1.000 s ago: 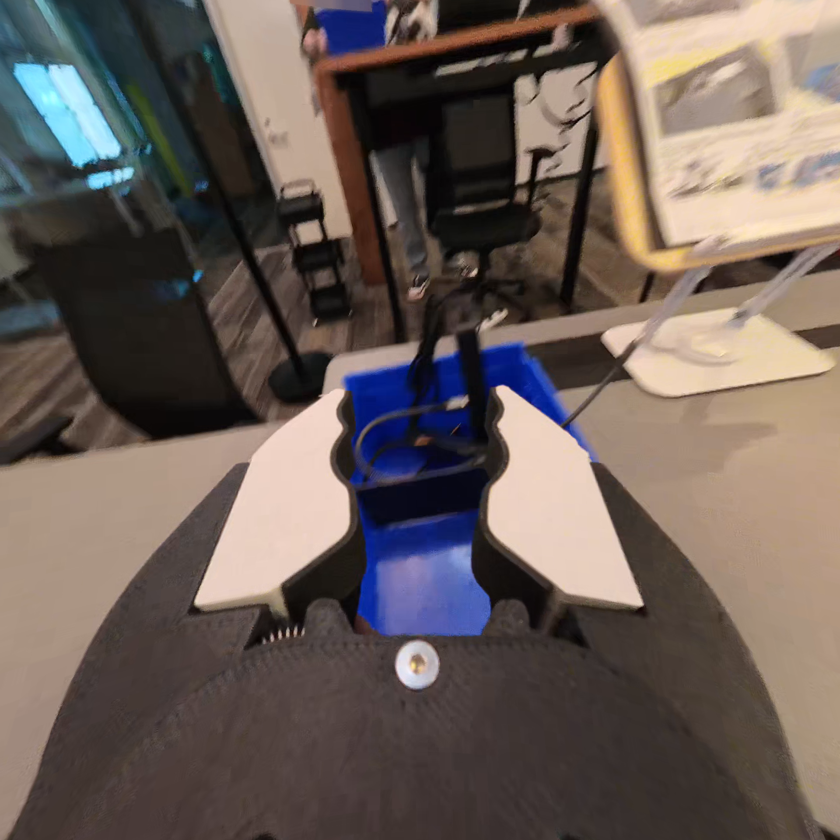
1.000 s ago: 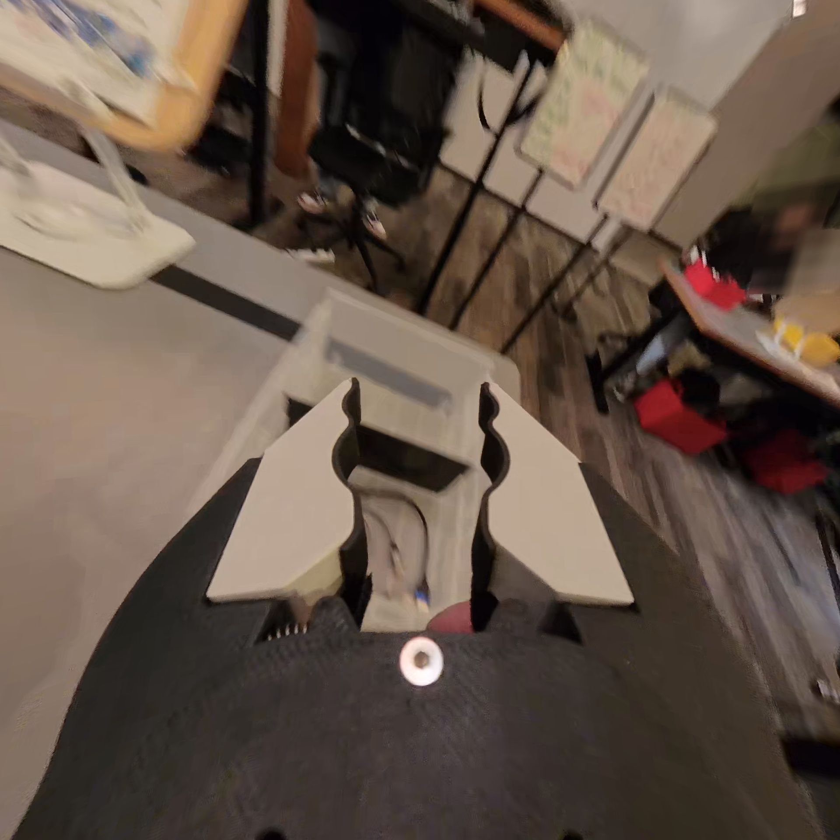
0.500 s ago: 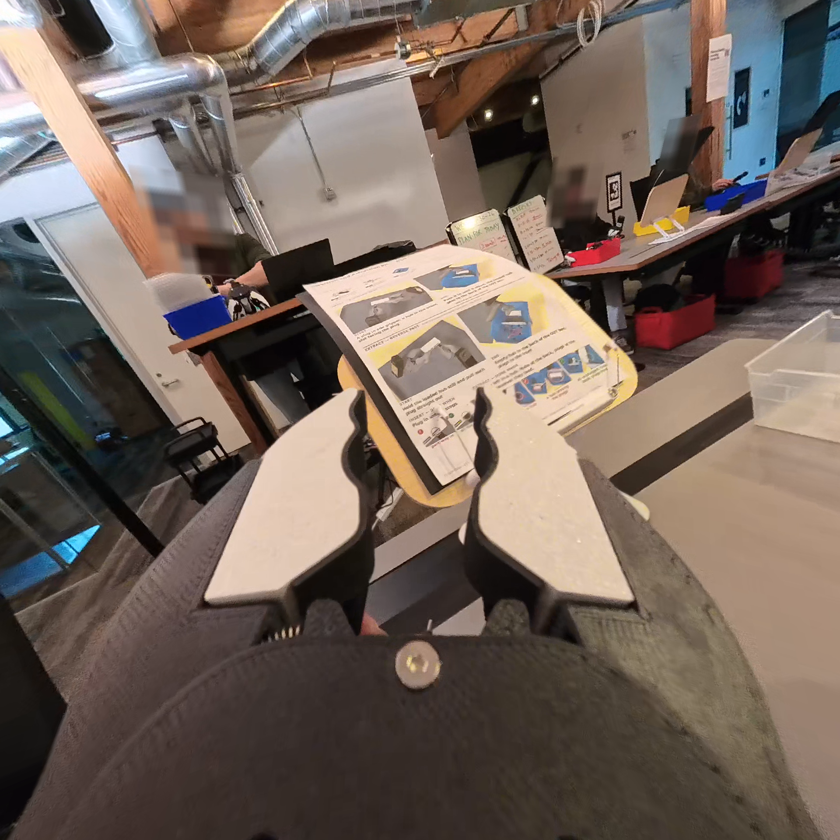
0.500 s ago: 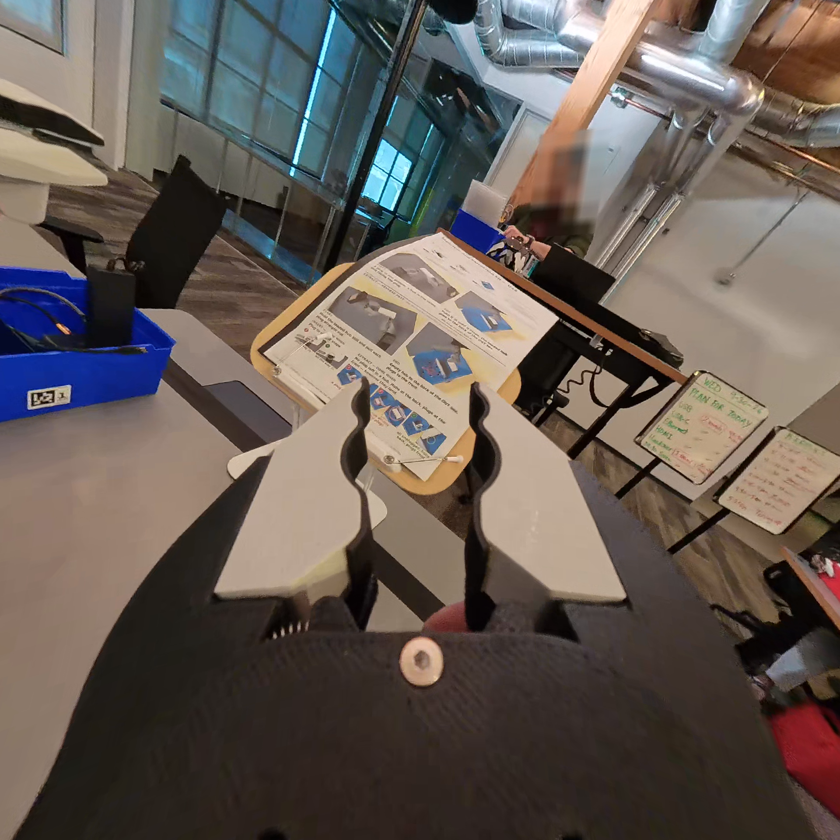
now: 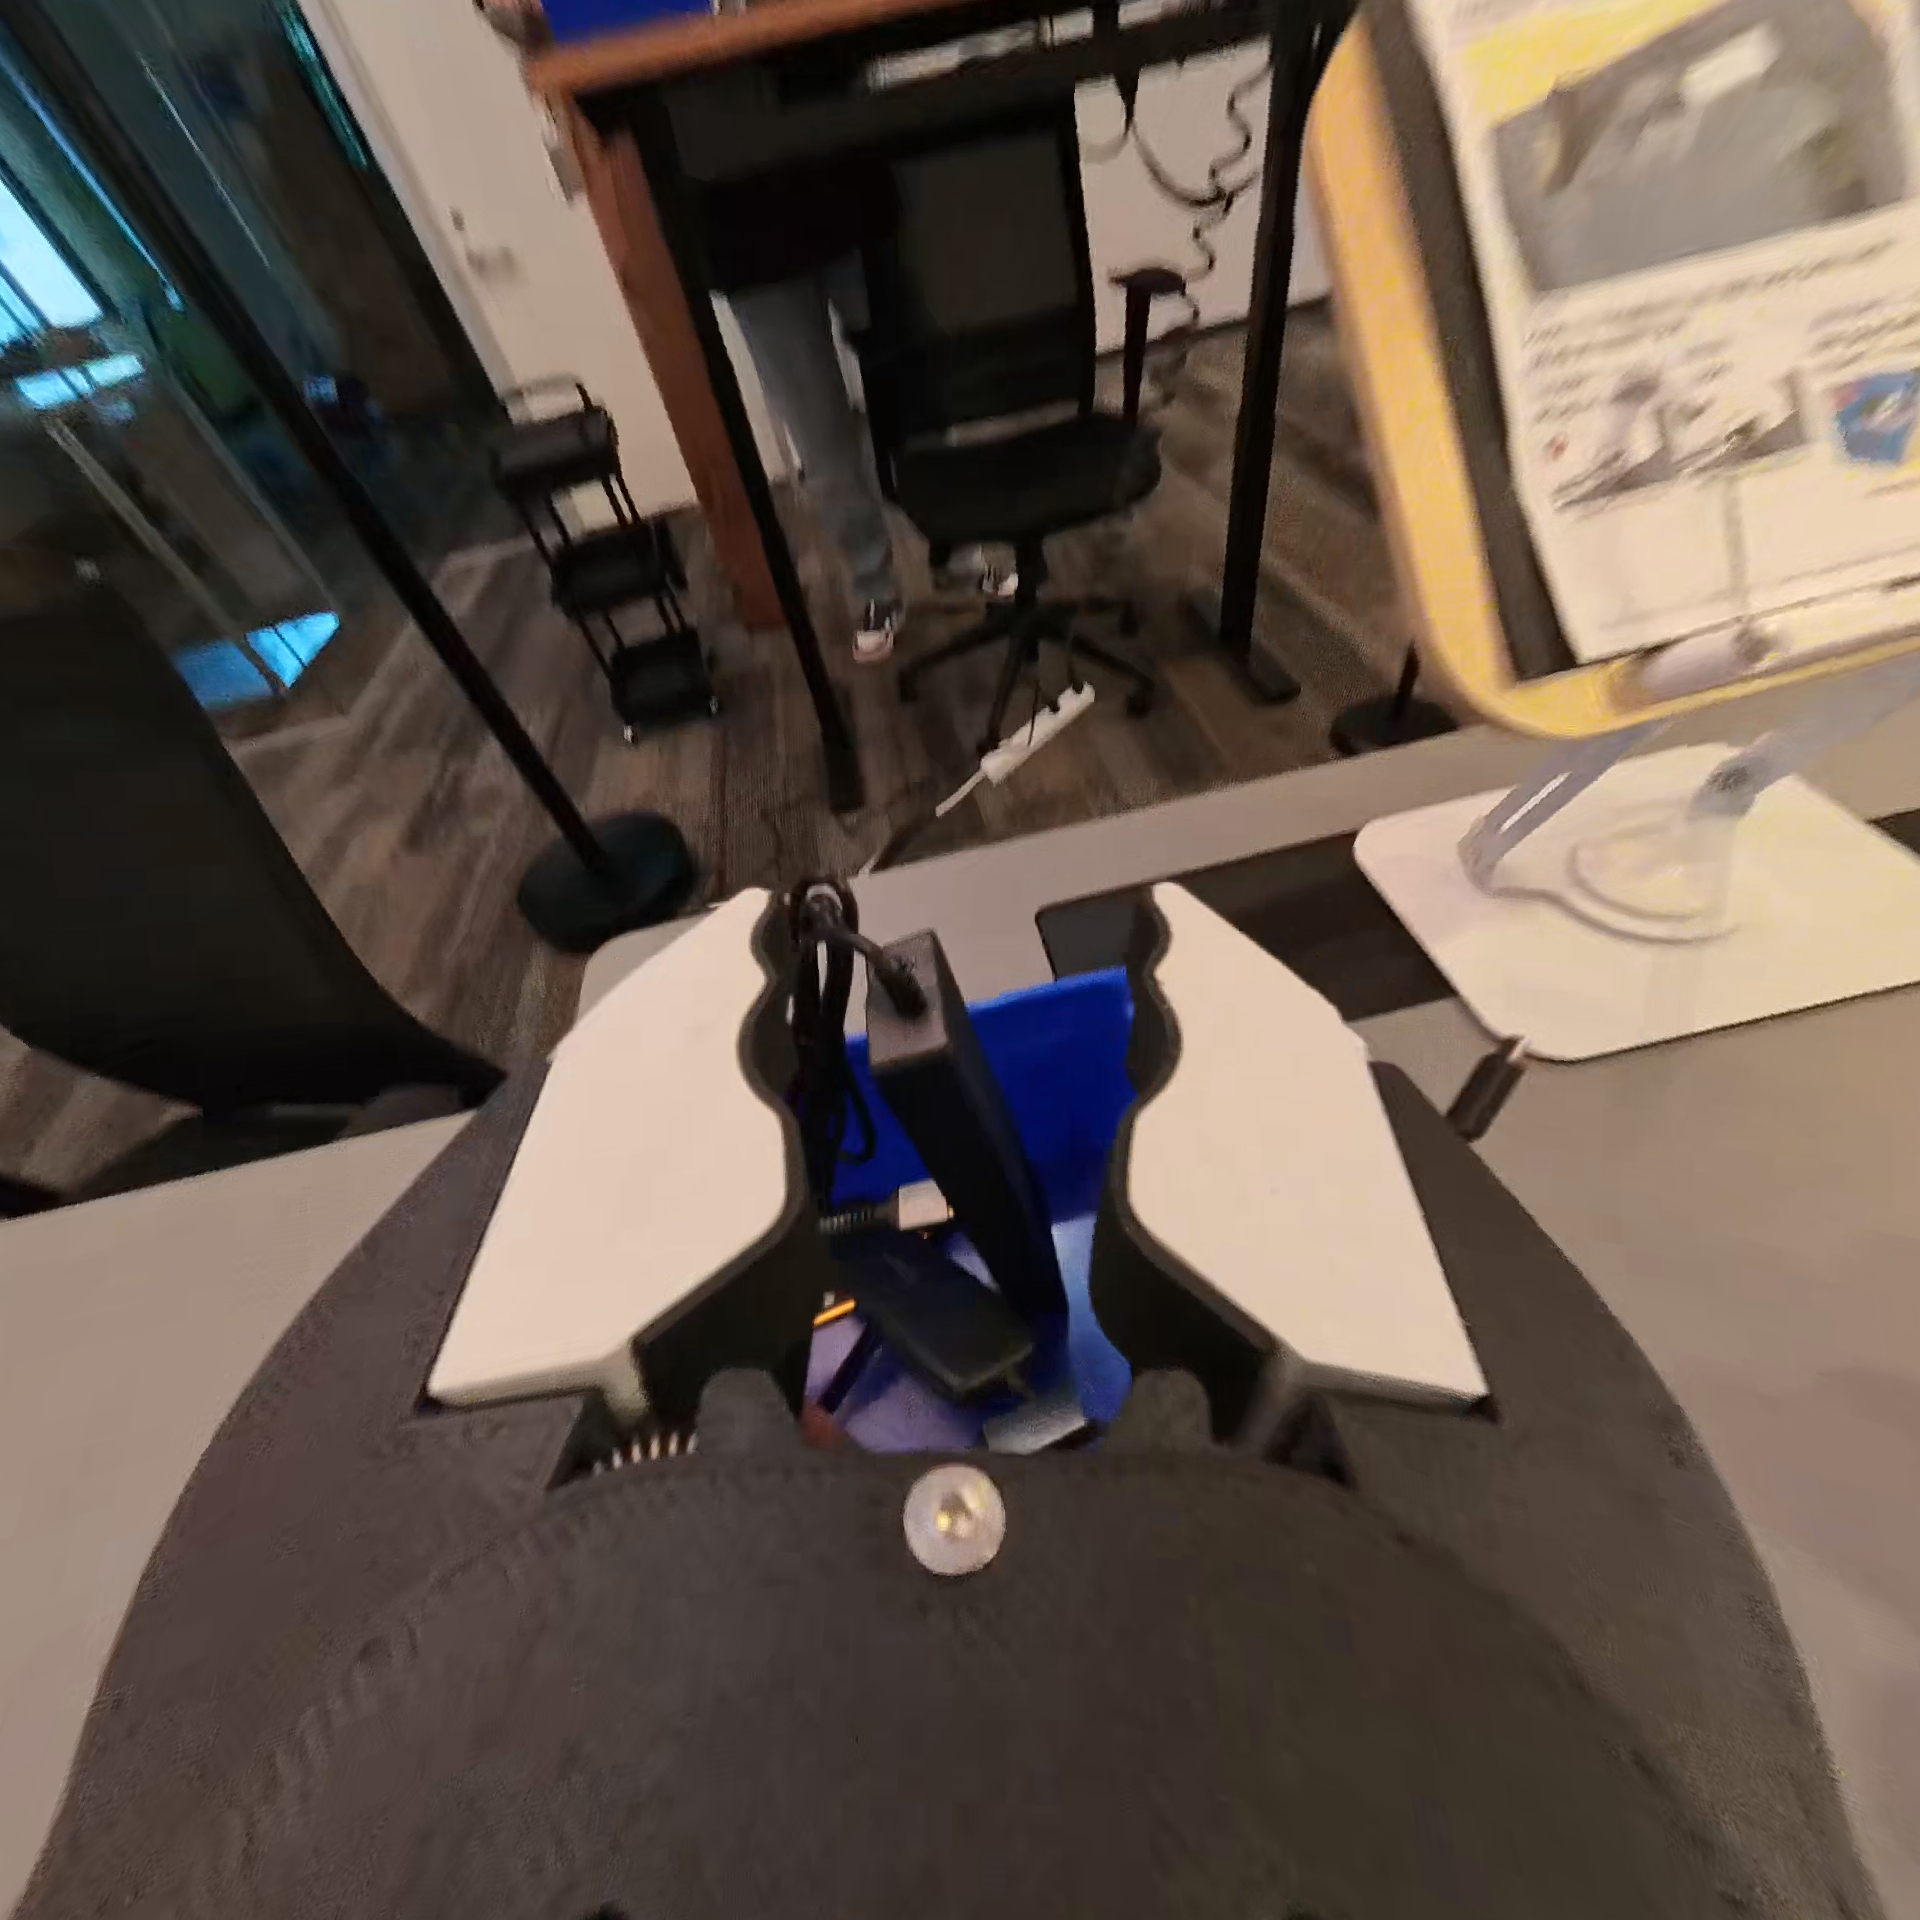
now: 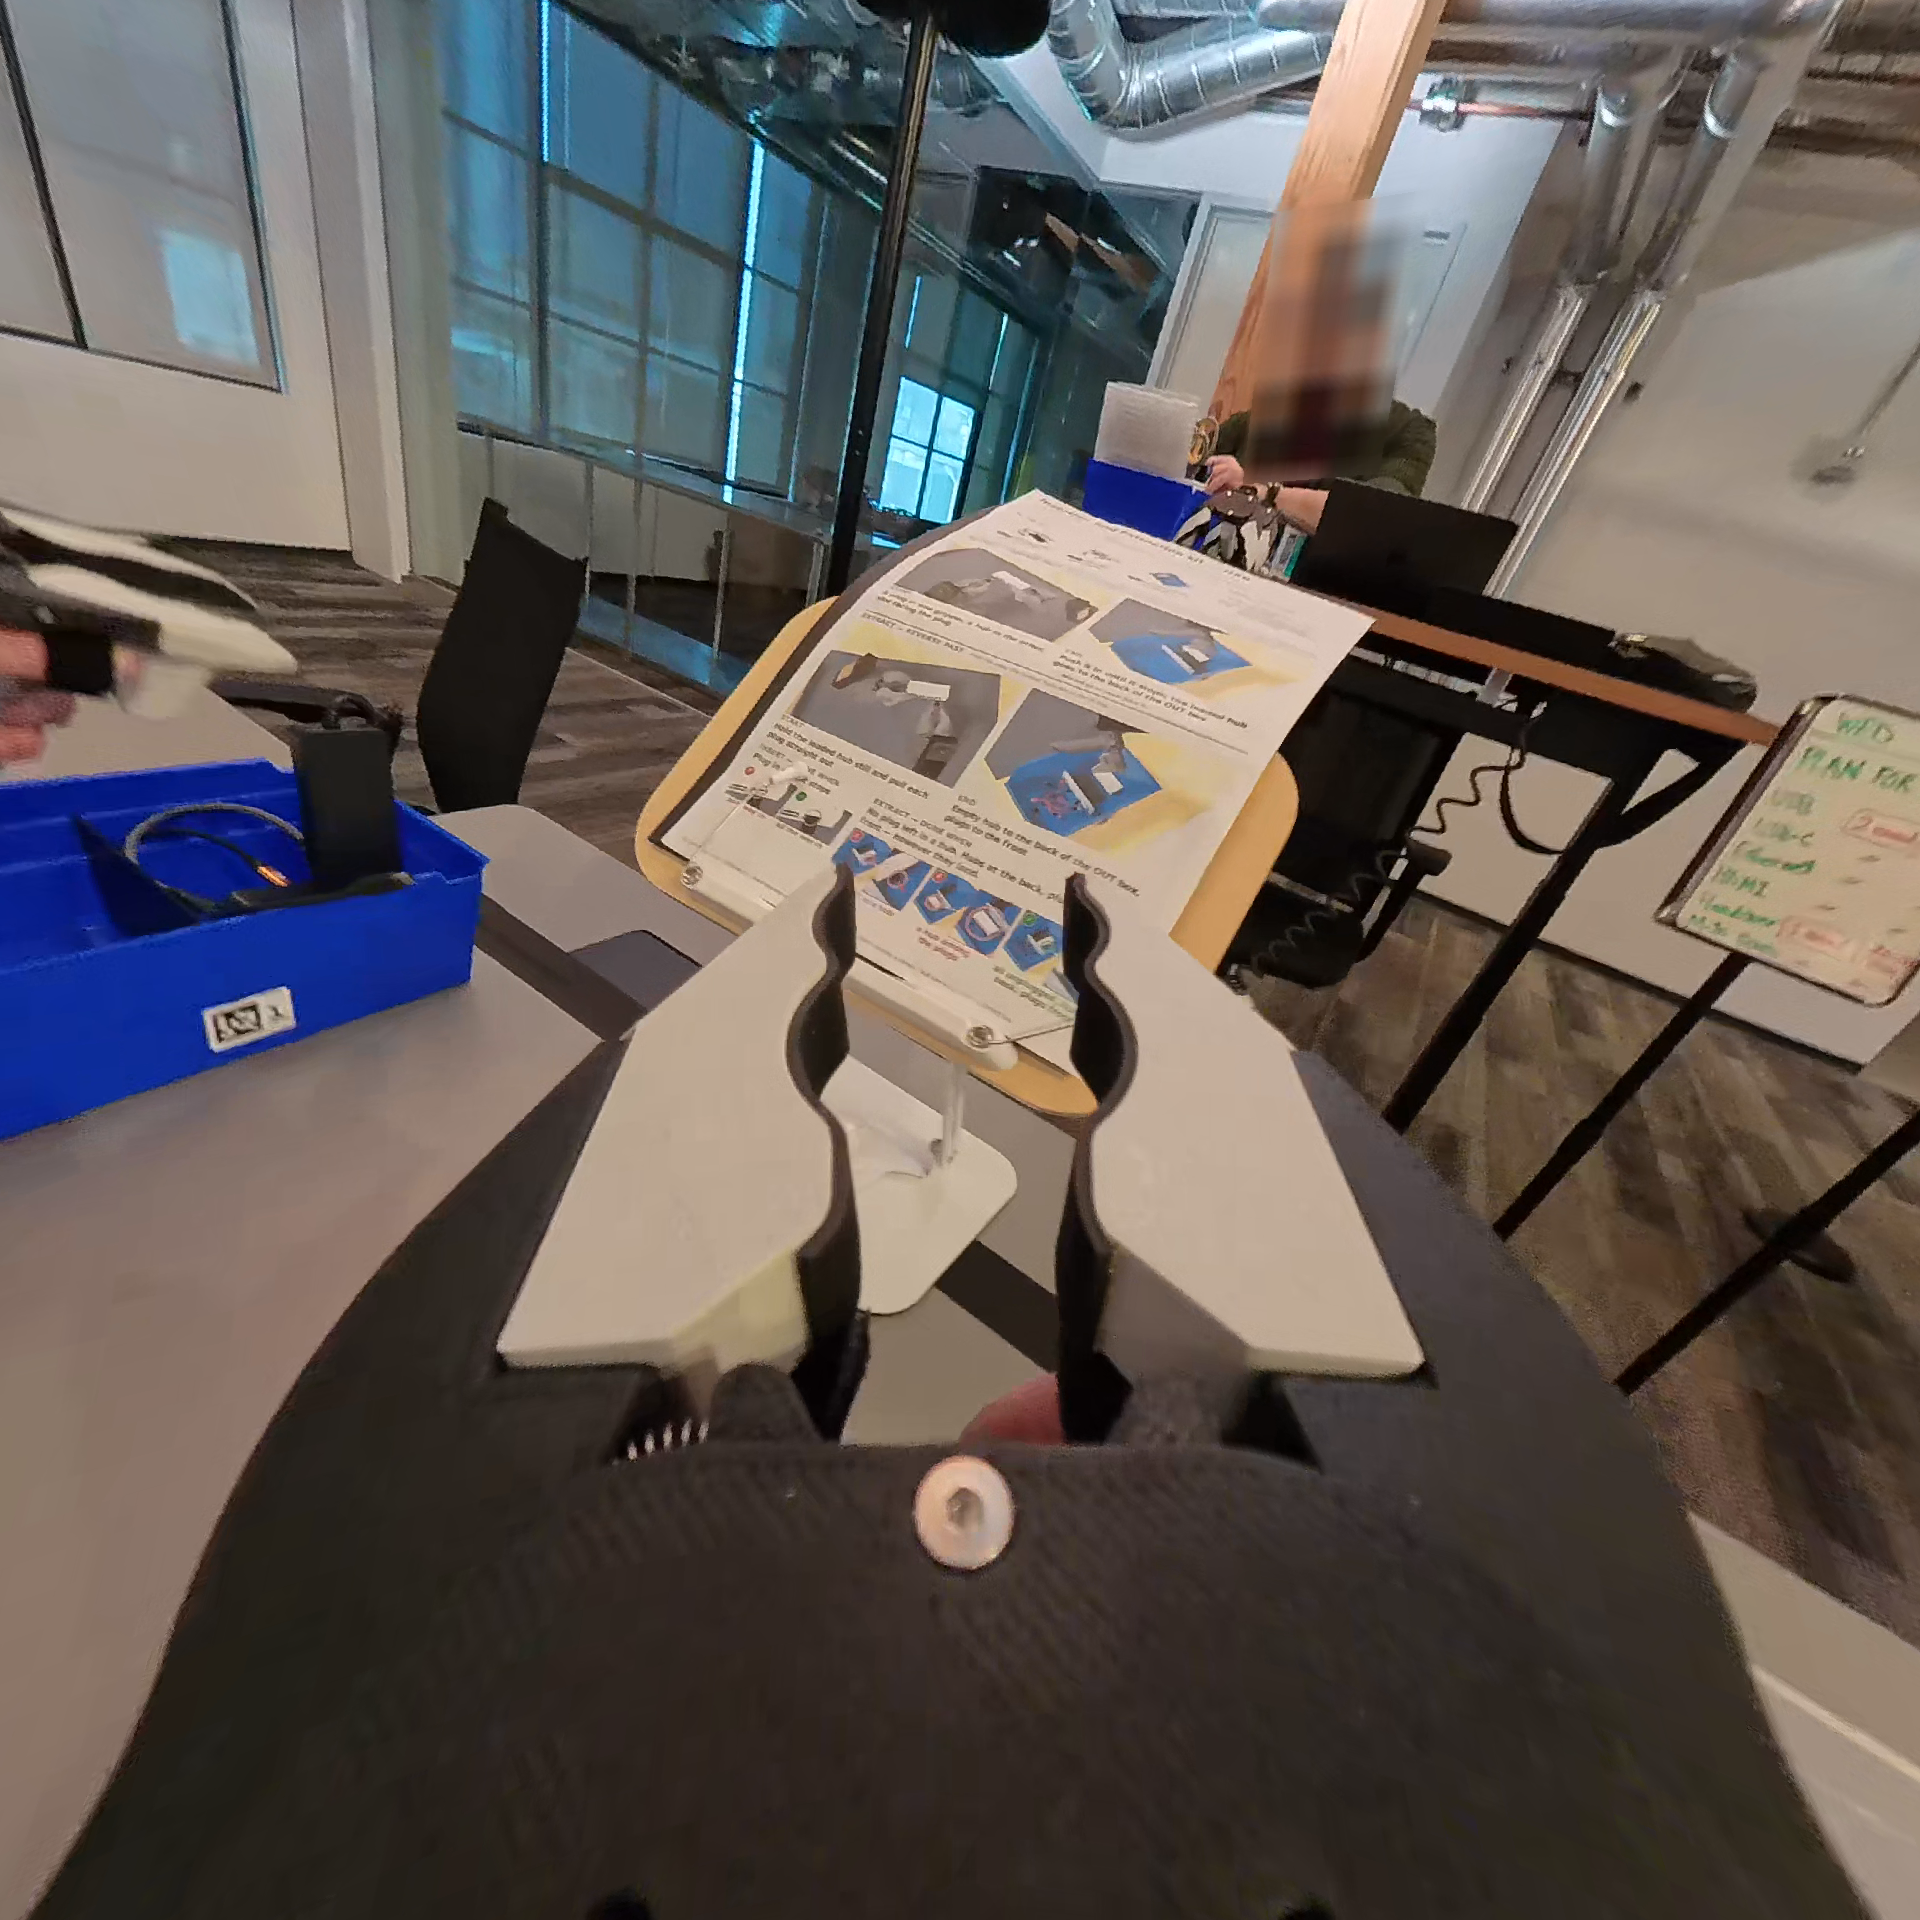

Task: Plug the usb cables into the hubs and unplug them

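- Between the fingers of the left gripper (image 5: 951, 997), and somewhat beyond them: a black hub (image 5: 961, 1112) standing on end in a blue bin (image 5: 1070, 1049), its cable (image 5: 821, 997) looping off the top end on the gripper's left side.
- Left jaws spread wide, holding nothing; no contact with the hub visible.
- Below the upright hub, closer to the gripper's palm: a second dark, flat device (image 5: 951, 1340) lying on the bin floor, with a metal plug end (image 5: 920, 1210) just beside it.
- Probably light and rigid, that hub: a hard plastic shell, smooth and likely a little slippery, leaning and so easy to tip.
- Best taken across the two narrow long sides, about mid-length, clear of the top end where the cable enters.
- Cable likely limp and springy; better pinched on the stiff plug body than on the cord.
- Ahead of the right gripper (image 6: 956, 904): only an instruction sheet on a stand (image 6: 1039, 748); jaws moderately parted, empty.
- Far to the left of the right gripper: the same bin (image 6: 239, 956) side-on, hub (image 6: 348, 800) upright at its far end, cable (image 6: 208, 831) coiled on the floor beside it.
- Given only by the right wrist view: the bin's full length, its tagged side wall, and the left gripper (image 6: 156, 623) hovering above and behind the bin.
- Given only by the left wrist view: the look straight down into the bin, the cable's entry at the hub's top, the flat device beneath.
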Demonstrator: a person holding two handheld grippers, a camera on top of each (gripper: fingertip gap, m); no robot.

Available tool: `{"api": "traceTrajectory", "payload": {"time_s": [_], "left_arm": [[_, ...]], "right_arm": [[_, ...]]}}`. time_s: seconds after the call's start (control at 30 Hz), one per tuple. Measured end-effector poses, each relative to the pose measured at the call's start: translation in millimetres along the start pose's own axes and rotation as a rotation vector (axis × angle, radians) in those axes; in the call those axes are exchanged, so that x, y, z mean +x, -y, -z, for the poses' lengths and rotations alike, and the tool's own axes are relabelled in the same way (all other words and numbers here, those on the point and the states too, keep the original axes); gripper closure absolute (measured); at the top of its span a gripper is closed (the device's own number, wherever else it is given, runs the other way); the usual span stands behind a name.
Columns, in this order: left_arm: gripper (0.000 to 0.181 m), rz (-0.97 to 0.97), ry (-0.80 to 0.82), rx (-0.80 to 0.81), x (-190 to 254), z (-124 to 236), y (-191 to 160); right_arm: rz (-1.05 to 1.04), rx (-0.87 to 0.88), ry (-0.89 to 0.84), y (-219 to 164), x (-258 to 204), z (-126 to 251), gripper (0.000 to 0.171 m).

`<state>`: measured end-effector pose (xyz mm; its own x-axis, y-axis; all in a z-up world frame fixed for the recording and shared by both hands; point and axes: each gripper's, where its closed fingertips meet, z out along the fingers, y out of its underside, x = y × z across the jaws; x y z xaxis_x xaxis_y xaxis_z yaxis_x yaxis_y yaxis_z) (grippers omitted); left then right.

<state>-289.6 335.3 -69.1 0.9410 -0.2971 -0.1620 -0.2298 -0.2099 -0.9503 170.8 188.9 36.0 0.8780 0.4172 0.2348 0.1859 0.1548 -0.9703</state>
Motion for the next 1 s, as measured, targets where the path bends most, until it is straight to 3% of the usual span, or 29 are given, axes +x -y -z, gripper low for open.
{"api": "traceTrajectory", "payload": {"time_s": [0.1,0.3,0.43,0.5,0.7,1.0], "left_arm": [[0.114,-0.021,0.043,-0.098,-8,-18,-27],[0.111,-0.027,0.069,-0.228,-11,-45,-68],[0.125,-0.038,0.090,-0.288,-12,-60,-87],[0.141,-0.045,0.088,-0.337,-10,-66,-98],[0.150,-0.056,0.098,-0.290,-7,-68,-90],[0.152,-0.019,0.107,-0.088,-16,-34,-36]], "right_arm": [[-0.023,0.024,0.031,6,-11,-3,0.135],[0.025,-0.063,-0.008,-25,-1,-16,0.135],[0.020,-0.097,0.008,-39,-4,-25,0.135],[0.023,-0.107,0.018,-43,-8,-28,0.135],[0.027,-0.137,0.046,-55,-15,-36,0.135],[0.026,-0.157,0.080,-62,-23,-40,0.136]]}}
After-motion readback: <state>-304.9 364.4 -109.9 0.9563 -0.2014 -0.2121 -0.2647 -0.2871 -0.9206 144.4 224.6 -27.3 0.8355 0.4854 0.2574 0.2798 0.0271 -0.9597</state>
